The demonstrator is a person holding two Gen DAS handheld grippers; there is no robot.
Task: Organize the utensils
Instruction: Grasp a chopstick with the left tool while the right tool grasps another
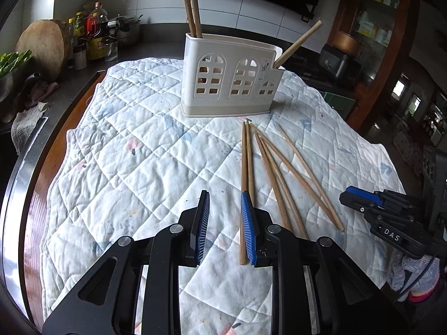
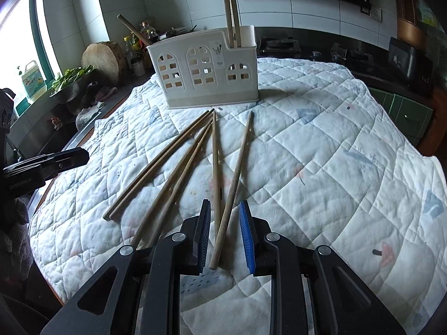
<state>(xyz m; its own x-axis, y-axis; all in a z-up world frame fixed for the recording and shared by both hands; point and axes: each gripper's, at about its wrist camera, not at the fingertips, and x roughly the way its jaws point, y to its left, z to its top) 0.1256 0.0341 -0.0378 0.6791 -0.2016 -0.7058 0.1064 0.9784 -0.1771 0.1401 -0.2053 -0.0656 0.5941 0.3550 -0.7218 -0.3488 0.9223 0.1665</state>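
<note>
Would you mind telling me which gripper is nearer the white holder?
Neither clearly: left gripper and right gripper both hang well short of the holder.

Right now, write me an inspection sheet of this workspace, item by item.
Surface: white quilted cloth, wrinkled and faintly stained, spread over a wooden table.
Job's things: white utensil holder upright on the cloth, two chopsticks upright in one end, one chopstick leaning out of the other; six loose chopsticks fanned flat in front of it.
Clutter: nothing seen on the cloth.
Grippers: left tool open above the cloth, empty; right tool open, straddling two loose chopsticks, not gripping.
Cables: nothing seen.
Surroundings: round chopping block, bottles, greens, stove.
</note>
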